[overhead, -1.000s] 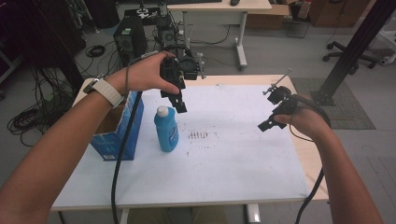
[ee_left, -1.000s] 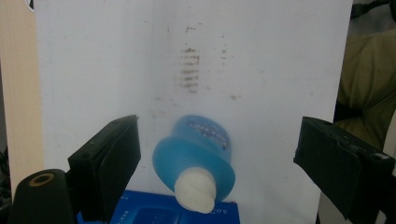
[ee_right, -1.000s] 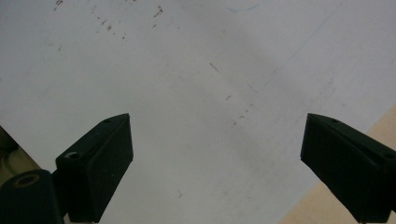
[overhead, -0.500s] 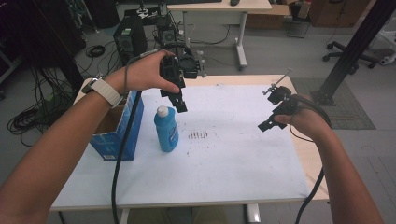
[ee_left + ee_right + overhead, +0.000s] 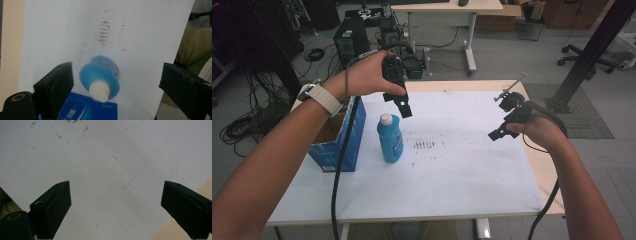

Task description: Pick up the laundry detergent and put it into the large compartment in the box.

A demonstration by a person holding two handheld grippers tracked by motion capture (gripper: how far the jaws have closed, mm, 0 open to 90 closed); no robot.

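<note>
- Currently: blue plastic bottle with white cap (image 5: pixel 390 138) upright on white-topped table (image 5: pixel 452 175), left of centre in the high view, just right of open blue cardboard box (image 5: pixel 337 140).
- Left gripper (image 5: pixel 404 107) held above bottle, up and to the right of the cap, not touching.
- Left gripper view: looking down on the bottle (image 5: pixel 101 76), cap at lower centre of frame between the two black jaws, clear gaps on both sides.
- Left jaws wide apart, just been opening further; bottle beneath the gap, pads not pressing on it.
- Blue box edge (image 5: pixel 87 110) at bottom of that frame, under the cap.
- Right gripper (image 5: pixel 499 132) at right of centre in the high view, held above bare tabletop, well apart from the bottle.
- Right gripper view: jaws spread wide, nothing between, plain white tabletop (image 5: pixel 112 170) below with wooden edge at lower right.
- Patch of dark smudges (image 5: pixel 424 145) on tabletop just right of the bottle, near frame centre.
</note>
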